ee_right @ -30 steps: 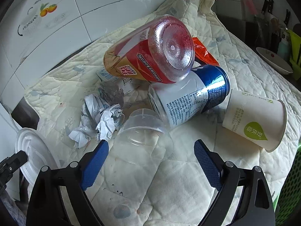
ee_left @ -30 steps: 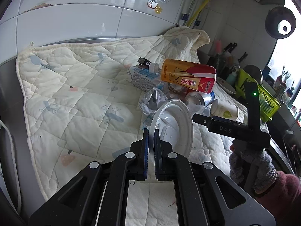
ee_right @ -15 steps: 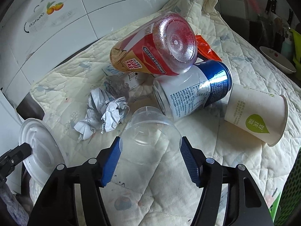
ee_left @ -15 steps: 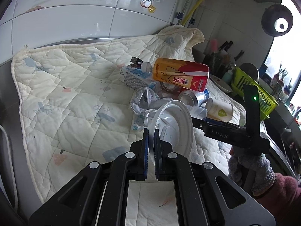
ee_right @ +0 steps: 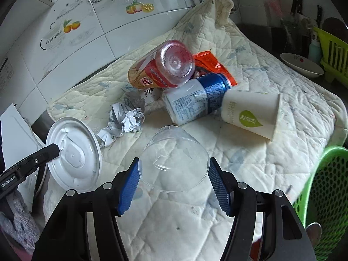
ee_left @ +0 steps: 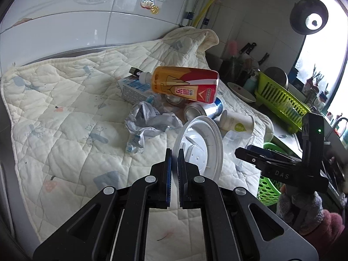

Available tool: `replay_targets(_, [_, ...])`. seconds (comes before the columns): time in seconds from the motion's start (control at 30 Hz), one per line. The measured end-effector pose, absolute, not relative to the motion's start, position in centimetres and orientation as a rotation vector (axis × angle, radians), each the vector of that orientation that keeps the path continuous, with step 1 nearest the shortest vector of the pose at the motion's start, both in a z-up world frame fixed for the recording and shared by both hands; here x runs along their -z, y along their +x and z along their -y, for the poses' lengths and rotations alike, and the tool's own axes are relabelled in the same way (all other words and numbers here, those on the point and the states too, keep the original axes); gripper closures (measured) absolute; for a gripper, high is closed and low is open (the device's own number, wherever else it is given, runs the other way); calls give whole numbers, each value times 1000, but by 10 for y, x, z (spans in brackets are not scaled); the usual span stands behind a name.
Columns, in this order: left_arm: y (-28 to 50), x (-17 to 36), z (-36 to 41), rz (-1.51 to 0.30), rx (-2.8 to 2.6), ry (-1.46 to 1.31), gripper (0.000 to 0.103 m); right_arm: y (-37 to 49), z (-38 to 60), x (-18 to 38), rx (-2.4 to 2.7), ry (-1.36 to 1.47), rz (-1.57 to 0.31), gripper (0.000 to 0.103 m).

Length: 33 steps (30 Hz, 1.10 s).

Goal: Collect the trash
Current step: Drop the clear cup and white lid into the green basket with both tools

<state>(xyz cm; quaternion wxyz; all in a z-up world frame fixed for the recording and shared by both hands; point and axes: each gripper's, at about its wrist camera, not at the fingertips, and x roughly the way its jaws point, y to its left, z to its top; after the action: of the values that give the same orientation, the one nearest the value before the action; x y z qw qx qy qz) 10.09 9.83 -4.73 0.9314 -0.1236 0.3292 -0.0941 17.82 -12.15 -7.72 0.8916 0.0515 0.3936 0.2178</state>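
The left gripper pinches the rim of a white plastic lid, held on edge above the quilted cloth that covers the worktop. In the right wrist view the same lid shows its moulded face, gripped at its left edge.

The right gripper has its blue fingers pressed against both sides of a clear plastic cup, mouth toward the camera, base pointing at the trash pile. "DAS" is printed on that gripper's black body in the left wrist view; "GenRobot.AI" reads on the left one's side in the right wrist view.

The rest of the trash lies on the cloth: a crumpled paper wad, an orange-and-red drink bottle with red Chinese characters, lying atop a blue-and-white can with small print too fine to read, a white paper cup with a green leaf mark touching the can, a red foil wrapper behind them, and a blue-and-white carton under the bottle's neck.

A green perforated basket stands at the cloth's right edge, just beside the right gripper.
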Motion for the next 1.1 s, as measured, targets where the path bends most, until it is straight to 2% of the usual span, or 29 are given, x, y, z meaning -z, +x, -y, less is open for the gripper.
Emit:
replay_targets(0.27, [111,40,-42,-676,305,-205,99,142,218,69,-265,140,-791,42])
replay_targets(0.63, [126,35,47,-707,452,-126,99,125,353,92,25,164,-843,42])
replay_targets(1.1, [146,32,148,-724,568,-2,99,126,422,112,166,185,-862,41])
